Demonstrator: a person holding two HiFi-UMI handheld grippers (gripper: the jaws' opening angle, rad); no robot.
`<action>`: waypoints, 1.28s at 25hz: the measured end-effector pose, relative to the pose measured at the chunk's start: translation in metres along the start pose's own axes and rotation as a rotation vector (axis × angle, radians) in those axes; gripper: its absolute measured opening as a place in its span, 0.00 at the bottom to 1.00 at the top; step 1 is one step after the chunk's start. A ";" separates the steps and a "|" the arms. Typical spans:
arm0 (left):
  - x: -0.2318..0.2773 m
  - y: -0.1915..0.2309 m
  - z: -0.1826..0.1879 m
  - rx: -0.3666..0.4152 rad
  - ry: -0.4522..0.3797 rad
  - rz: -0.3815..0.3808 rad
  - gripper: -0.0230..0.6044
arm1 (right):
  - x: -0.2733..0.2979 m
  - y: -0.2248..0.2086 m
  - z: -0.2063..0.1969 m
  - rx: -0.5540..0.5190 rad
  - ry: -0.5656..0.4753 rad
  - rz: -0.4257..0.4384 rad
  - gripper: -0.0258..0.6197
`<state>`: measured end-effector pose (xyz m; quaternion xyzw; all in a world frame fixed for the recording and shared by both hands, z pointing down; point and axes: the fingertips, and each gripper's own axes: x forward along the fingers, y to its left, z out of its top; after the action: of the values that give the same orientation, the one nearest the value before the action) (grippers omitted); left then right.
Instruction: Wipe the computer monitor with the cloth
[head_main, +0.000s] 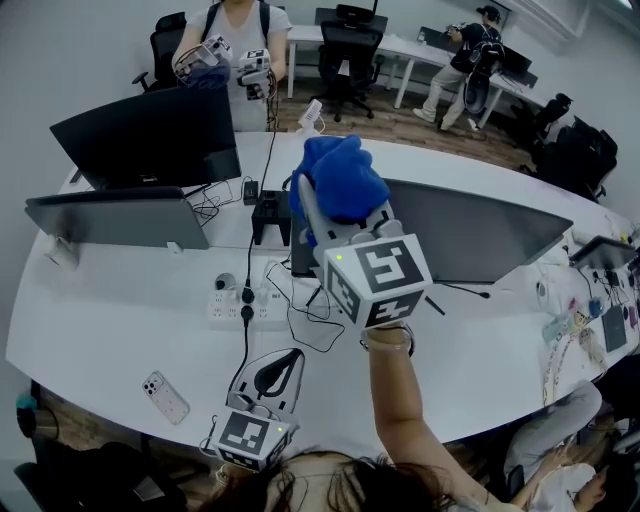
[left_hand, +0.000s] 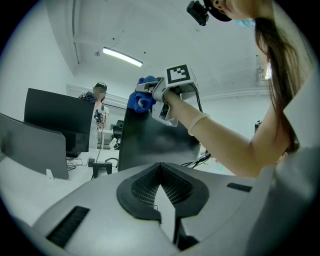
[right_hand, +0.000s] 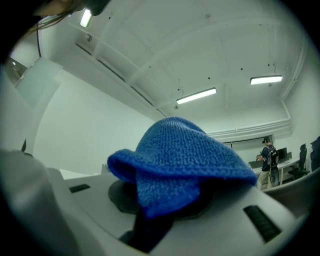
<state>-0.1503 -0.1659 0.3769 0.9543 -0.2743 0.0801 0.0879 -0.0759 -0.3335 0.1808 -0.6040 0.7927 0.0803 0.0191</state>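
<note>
Right gripper (right_hand: 162, 202) jaws pinch the blue cloth (head_main: 340, 175) at the monitor's (head_main: 470, 235) upper corner, and left gripper (left_hand: 160, 167) jaws sit pressed together, empty, low over the bench (head_main: 120, 320); risk: bunched cloth slips under pressure, so hard jaws scrape the screen.

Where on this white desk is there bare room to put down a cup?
Bare desk lies between the phone and the grey screen, and in front of the dark monitor, right of the arm. The middle is crowded with a power strip and cables; the far right end holds clutter.
</note>
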 end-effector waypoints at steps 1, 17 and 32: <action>0.001 -0.001 0.000 0.000 0.001 0.000 0.05 | -0.001 -0.001 0.000 0.005 -0.001 0.001 0.19; 0.016 -0.021 -0.007 -0.003 0.007 -0.023 0.05 | -0.009 -0.019 -0.002 -0.002 0.015 -0.009 0.19; 0.033 -0.049 -0.006 -0.033 0.025 -0.008 0.05 | -0.023 -0.038 -0.003 -0.019 0.022 -0.004 0.19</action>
<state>-0.0971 -0.1403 0.3829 0.9526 -0.2708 0.0873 0.1075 -0.0331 -0.3215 0.1823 -0.6064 0.7910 0.0812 0.0051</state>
